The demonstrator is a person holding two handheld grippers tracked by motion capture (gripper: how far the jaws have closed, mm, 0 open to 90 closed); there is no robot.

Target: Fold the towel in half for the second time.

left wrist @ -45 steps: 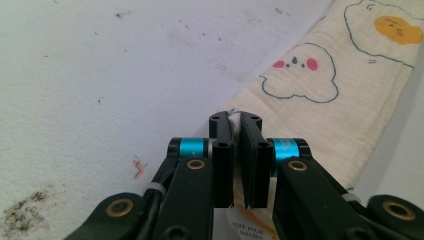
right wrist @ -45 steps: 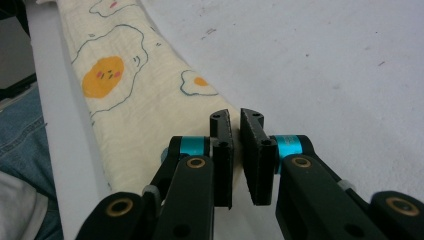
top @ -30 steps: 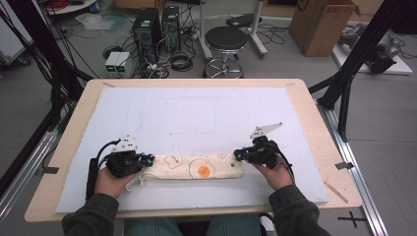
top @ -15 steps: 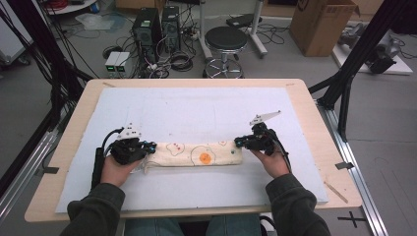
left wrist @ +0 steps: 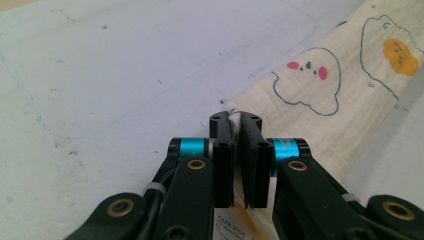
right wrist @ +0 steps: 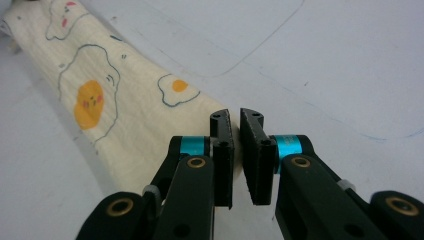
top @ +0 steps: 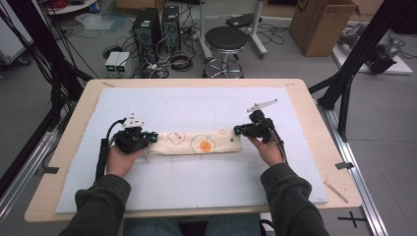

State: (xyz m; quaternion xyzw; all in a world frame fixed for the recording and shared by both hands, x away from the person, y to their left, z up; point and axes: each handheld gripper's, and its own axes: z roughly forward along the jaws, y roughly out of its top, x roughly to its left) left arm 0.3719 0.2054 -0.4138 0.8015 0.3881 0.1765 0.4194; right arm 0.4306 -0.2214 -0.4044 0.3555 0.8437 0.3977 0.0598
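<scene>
on the white mat (top: 196, 187), near its middle and a little toward the person, lies the folded cloth (top: 194, 143), a long narrow strip with fried-egg drawings. the left gripper (top: 153, 138) holds the left end of the cloth; in the left gripper view its jaws are pressed together on a corner of the cloth (left wrist: 320, 95), and fabric shows between the pads. the right gripper (top: 238, 131) is at the right end of the cloth. in the right gripper view its jaws stand almost together, with a thin gap, at the edge of the cloth (right wrist: 125, 100); i judge they pinch the edge there, but the fabric between the pads is hard to see.

as i judge it, the folding is well along: the cloth is already narrowed to 1 long band, and both ends are gripped. what is left is probably to bring 1 end over the other.

beyond the mat, past the table (top: 314, 123), a cardboard box (top: 322, 24) stands on the floor. its flaps are open, but i cannot tell what is inside.
</scene>
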